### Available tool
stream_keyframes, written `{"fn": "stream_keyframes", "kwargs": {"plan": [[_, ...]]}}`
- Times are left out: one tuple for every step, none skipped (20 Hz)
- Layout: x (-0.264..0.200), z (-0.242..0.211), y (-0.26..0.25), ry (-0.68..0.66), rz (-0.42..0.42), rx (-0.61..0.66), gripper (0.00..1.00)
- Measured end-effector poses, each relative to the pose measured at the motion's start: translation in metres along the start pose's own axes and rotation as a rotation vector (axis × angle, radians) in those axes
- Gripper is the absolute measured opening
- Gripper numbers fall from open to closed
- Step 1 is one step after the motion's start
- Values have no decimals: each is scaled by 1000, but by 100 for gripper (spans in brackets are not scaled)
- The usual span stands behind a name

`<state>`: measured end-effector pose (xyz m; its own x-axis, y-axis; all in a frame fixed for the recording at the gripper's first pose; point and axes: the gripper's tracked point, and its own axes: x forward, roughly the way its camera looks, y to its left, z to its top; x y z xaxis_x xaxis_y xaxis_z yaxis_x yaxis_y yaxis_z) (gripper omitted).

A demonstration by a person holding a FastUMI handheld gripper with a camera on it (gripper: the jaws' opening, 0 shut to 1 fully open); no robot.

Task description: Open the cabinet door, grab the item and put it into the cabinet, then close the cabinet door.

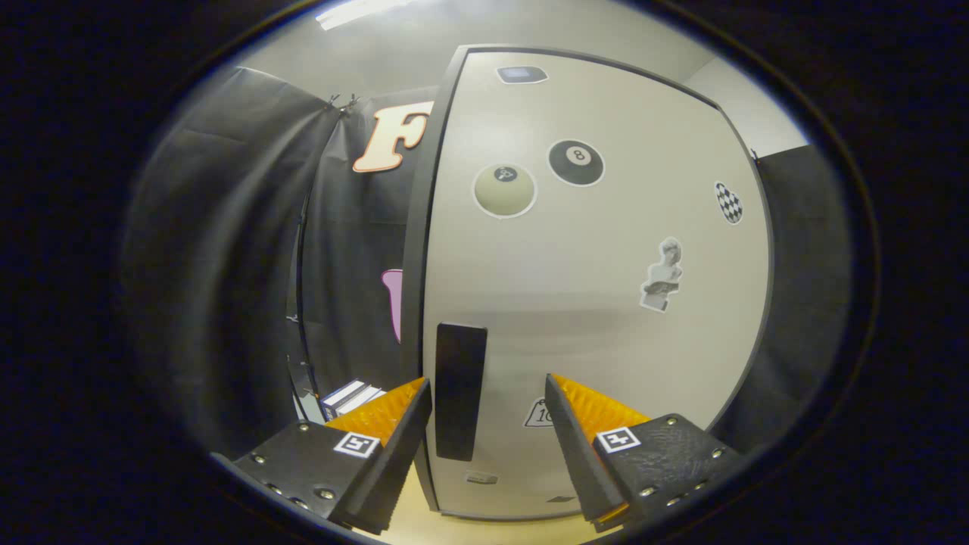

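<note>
1. The cabinet door (pixel 598 288) stands shut, a pale flat panel in a dark frame, with several stickers on its face.
2. The handle (pixel 460 391) is a dark upright bar set near the door's left edge, low on the panel.
3. The tongs (pixel 488 412) are spread wide and hold nothing. The handle sits between the two fingers, closer to the left one, and I cannot tell whether either finger touches it yet.
4. Handling, as I judge it: the door looks stiff and rigid, likely light to swing, with hinges on the side away from the handle. The face is smooth and offers no purchase, so the handle is the only sensible place to grip.
5. Where to take hold: close the fingers across the handle's narrow width, around its middle, so the pull stays square and the bar does not twist out.
6. The handle's surface looks matte rather than glossy, so slipping seems a small risk. The ridged inner pads (pixel 598 405) should help.
7. Left of the handle, past the door frame, a small stack of boxes (pixel 350 397) shows low down. Whether that is the item to be stored I cannot tell.
</note>
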<state>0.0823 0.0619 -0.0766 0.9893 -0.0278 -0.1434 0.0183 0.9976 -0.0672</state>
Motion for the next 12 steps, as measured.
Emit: {"fn": "stream_keyframes", "kwargs": {"plan": [[2,-3,3,4,1,-2,86],[4,-5,4,8,-8,-3,83],[7,-5,8,6,-7,-4,80],[8,-6,10,8,-13,-2,77],[10,-7,12,10,-14,1,74],[12,-7,15,13,-15,5,74],[13,-9,19,19,-15,9,74],[15,-11,21,23,-16,12,74],[17,-12,23,27,-22,13,74],[19,-12,26,27,-17,13,74],[22,-14,19,27,-57,8,74],[23,-12,17,18,-67,9,69]]}}
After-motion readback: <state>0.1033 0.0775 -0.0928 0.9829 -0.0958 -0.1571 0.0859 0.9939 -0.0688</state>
